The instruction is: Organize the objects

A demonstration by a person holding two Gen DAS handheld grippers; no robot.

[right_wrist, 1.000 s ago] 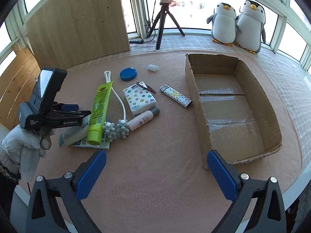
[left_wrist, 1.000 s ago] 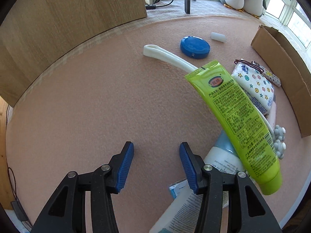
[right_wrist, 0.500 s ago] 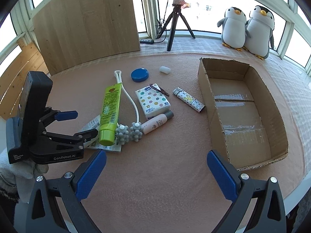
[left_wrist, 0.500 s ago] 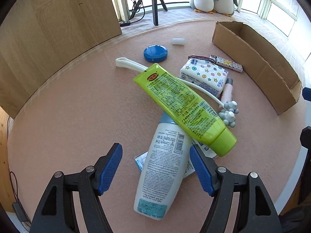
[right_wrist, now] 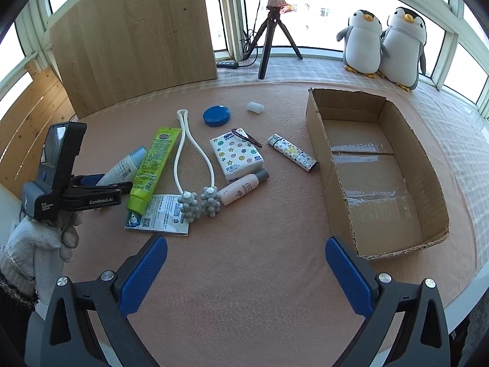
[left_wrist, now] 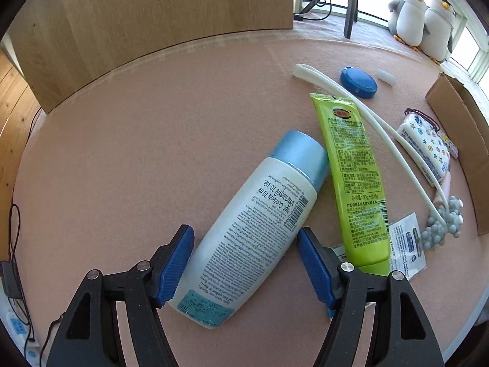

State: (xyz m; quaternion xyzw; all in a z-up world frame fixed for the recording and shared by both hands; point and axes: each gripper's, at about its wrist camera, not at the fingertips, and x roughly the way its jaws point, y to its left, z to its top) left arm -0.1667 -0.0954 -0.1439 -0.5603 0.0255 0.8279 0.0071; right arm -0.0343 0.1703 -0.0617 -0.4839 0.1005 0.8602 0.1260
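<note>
Left gripper (left_wrist: 246, 263) open astride white bottle (left_wrist: 253, 229) (pads apart); right gripper (right_wrist: 246, 270) open, empty

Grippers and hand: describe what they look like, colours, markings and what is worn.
Both grippers have black plastic arms with silver screws and blue ribbed pads on the fingers: the left gripper, the right gripper. Seen from the right wrist view, the left gripper's black body carries a small screen and white lettering, "GenRobot.AI". The hand holding it wears a white knitted glove with a dark-trimmed cuff.
</note>
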